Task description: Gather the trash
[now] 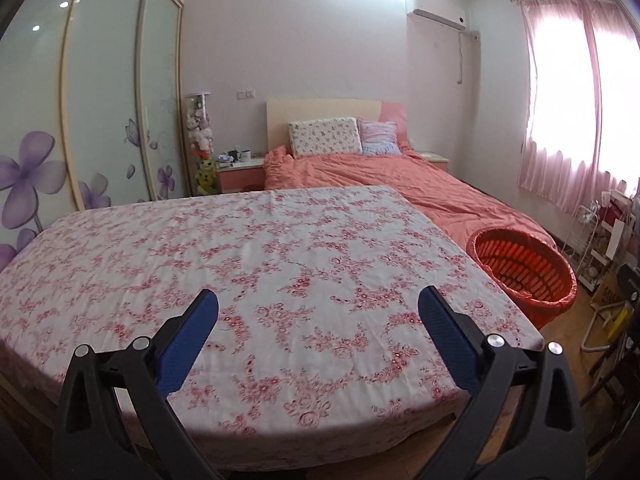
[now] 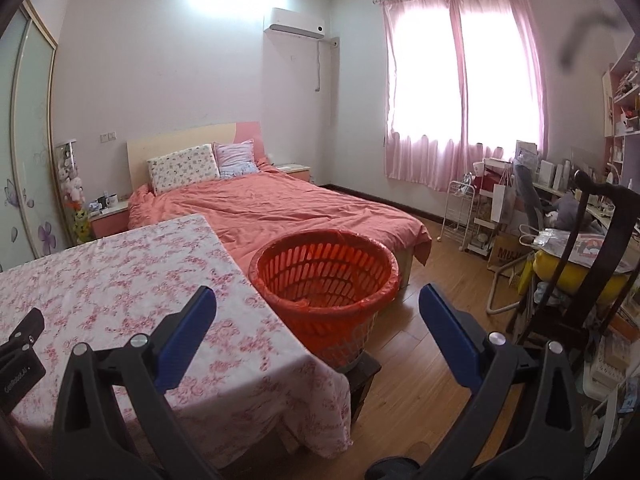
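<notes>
Trash is nowhere on the bench (image 1: pixel 280 260); basket (image 2: pixel 324 276) stands beside it. Both tongs, left (image 1: pixel 318 312) and right (image 2: pixel 318 312), gape empty; best scan around the basket first.

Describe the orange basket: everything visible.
The basket is round, orange plastic as it looks, with slotted walls and a thin orange liner bag folded over its rim. It stands upright on a dark stand, between the table corner and the foot of the bed. The slots hide most of the inside; no trash is visible. Neither gripper touches it.
</notes>
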`<act>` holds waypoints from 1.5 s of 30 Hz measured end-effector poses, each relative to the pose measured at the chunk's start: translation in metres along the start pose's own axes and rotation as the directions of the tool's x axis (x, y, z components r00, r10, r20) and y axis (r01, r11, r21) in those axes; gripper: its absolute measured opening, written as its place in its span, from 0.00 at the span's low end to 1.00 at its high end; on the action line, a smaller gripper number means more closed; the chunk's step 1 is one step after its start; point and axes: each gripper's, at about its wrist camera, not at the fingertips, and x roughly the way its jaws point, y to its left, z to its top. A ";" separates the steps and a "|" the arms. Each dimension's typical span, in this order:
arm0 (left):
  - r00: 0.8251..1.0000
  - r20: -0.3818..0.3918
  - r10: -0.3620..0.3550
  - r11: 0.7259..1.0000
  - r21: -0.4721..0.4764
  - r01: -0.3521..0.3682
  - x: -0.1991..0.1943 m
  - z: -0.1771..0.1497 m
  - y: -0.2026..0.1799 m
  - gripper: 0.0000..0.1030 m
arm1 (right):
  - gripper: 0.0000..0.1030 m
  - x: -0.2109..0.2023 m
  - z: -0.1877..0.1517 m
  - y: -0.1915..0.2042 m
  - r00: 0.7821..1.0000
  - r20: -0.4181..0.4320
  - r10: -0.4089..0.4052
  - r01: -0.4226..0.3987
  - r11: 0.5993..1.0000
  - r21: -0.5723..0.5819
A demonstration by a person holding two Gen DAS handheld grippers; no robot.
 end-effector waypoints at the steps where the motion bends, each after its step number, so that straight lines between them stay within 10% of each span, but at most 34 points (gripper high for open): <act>1: 1.000 -0.003 -0.002 1.000 -0.020 0.002 0.000 -0.001 0.004 0.96 | 0.96 -0.001 -0.001 0.001 1.000 -0.009 0.002 -0.002 1.000 0.004; 45: 0.996 -0.083 -0.024 1.000 -0.017 0.022 -0.017 -0.009 0.001 0.96 | 0.96 -0.006 -0.012 0.013 0.993 -0.120 -0.007 0.005 1.000 -0.021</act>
